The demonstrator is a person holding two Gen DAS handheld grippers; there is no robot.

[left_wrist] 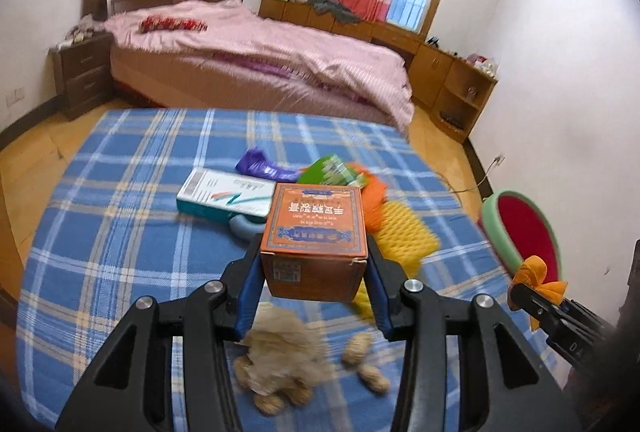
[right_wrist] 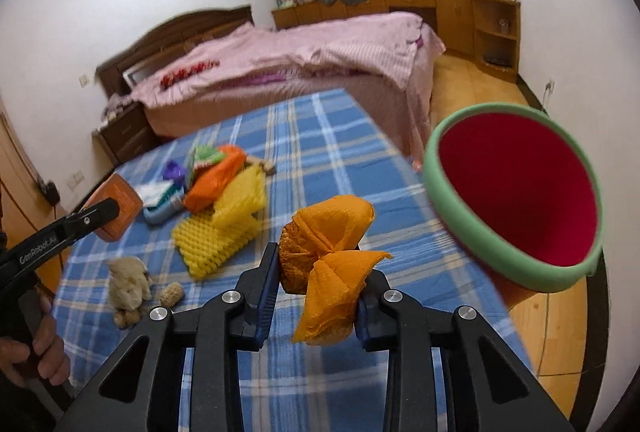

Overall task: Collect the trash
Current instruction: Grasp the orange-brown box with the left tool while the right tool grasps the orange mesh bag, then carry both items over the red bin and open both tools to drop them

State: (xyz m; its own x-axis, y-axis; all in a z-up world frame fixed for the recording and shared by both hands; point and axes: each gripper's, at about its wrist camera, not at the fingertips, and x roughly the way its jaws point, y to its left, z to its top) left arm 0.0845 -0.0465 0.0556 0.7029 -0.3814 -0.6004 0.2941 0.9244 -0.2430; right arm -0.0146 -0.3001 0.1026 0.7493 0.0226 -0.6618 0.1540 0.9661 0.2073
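My left gripper (left_wrist: 314, 258) is shut on an orange cardboard box (left_wrist: 316, 232) and holds it above the blue checked bedspread (left_wrist: 120, 192). The same box (right_wrist: 120, 206) shows at the left of the right wrist view. My right gripper (right_wrist: 318, 274) is shut on a crumpled orange wrapper (right_wrist: 332, 252), lifted off the bedspread (right_wrist: 320, 152). That wrapper (left_wrist: 536, 278) also appears at the right edge of the left wrist view. A red bin with a green rim (right_wrist: 516, 192) stands to the right, beside the bed. More trash lies on the spread: yellow foam netting (right_wrist: 224, 228), a white box (left_wrist: 224, 194), peanut shells (left_wrist: 360, 364).
A crumpled beige tissue (left_wrist: 280, 360) lies under the left gripper. Purple, green and orange wrappers (left_wrist: 312, 172) are piled beyond the box. A pink-covered bed (left_wrist: 260, 44), a nightstand (left_wrist: 80, 72) and wooden cabinets (left_wrist: 452, 80) stand behind. A hand (right_wrist: 36, 348) grips the left tool.
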